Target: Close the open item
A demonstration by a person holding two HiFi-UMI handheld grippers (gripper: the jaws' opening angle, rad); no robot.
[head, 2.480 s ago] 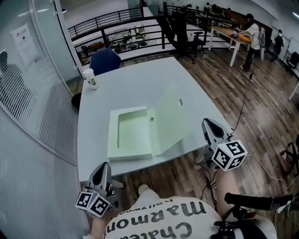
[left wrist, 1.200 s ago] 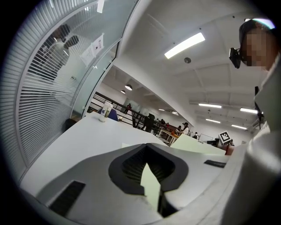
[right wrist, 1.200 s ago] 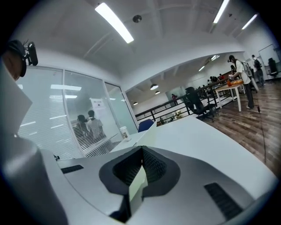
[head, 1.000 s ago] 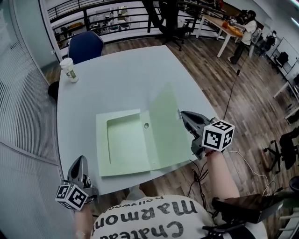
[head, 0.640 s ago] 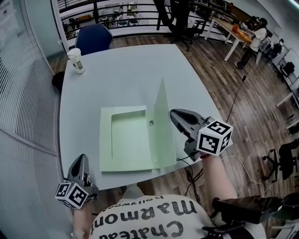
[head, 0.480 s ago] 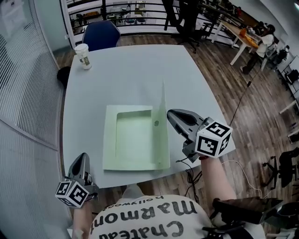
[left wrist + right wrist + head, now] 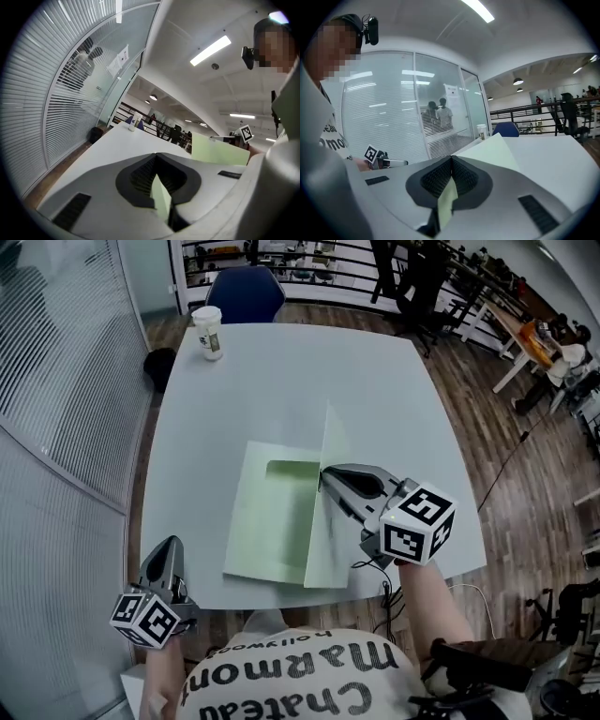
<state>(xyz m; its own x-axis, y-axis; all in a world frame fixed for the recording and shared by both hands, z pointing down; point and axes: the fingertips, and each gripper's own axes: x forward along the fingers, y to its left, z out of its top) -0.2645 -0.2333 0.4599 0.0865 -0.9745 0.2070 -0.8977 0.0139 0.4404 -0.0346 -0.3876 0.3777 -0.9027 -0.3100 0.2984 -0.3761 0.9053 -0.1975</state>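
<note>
Pale green folder (image 7: pixel 267 521), lying open near the front edge of the grey surface (image 7: pixel 300 371); its lid (image 7: pixel 328 563) stands nearly upright along the right side. Right tool (image 7: pixel 325 474): jaws together, tip against the lid's outer face (touching it, not clamped on it). Left tool (image 7: pixel 170 545): jaws together, held off the surface's near-left corner, well apart from the folder. Paper cup (image 7: pixel 208 332): far-left corner.

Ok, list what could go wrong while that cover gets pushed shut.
1. The cover stands nearly upright, only nudged by the shut right gripper, not clamped; it might slip off and fall open.
2. The left gripper is off the folder tray, which lies near the table edge; the push may slide it.
</note>
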